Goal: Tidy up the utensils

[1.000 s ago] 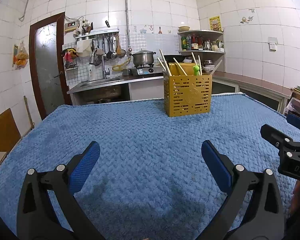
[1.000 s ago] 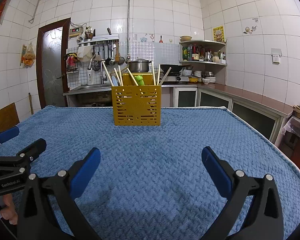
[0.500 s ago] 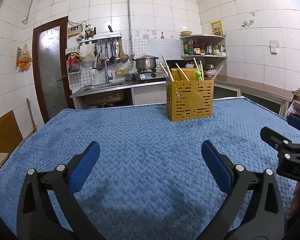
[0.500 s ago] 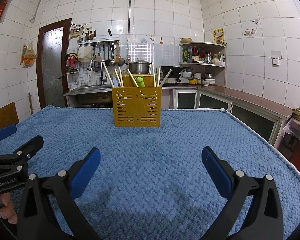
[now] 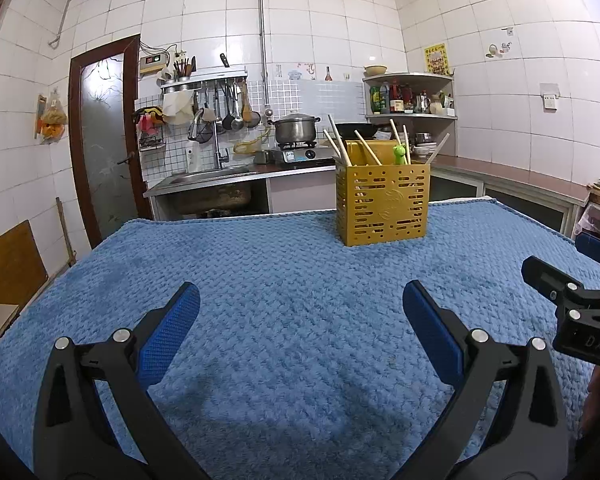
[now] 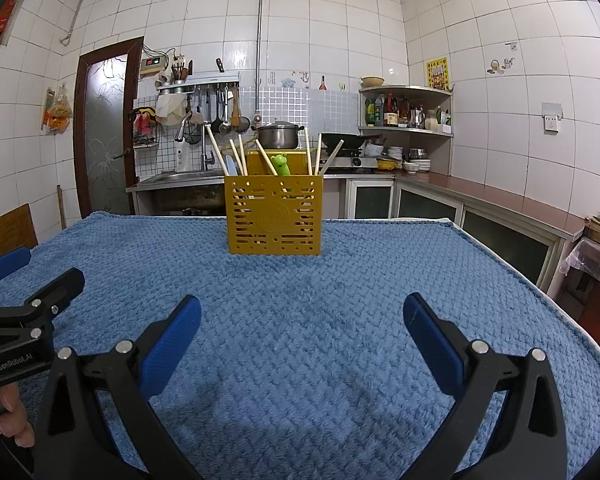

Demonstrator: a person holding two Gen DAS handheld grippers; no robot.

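**Both claws wide and empty before the utensil holder**

A blue waffle-weave cloth (image 6: 300, 340) covers the table. At its far side the yellow perforated utensil holder (image 6: 275, 216) stands upright. Wooden chopsticks (image 6: 216, 150) stick out of it, long axes near vertical, tips fanning up and outward; a green frog-topped utensil (image 6: 280, 163) leans left. The left gripper (image 5: 300, 308) and right gripper (image 6: 300, 312) hover near the cloth's front, jaws spread wide, holding nothing.

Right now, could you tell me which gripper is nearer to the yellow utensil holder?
Neither clearly. The right gripper faces the yellow utensil holder almost head-on, while the left gripper sees it ahead and off to its right. Both hover open over the blue cloth, well short of it.
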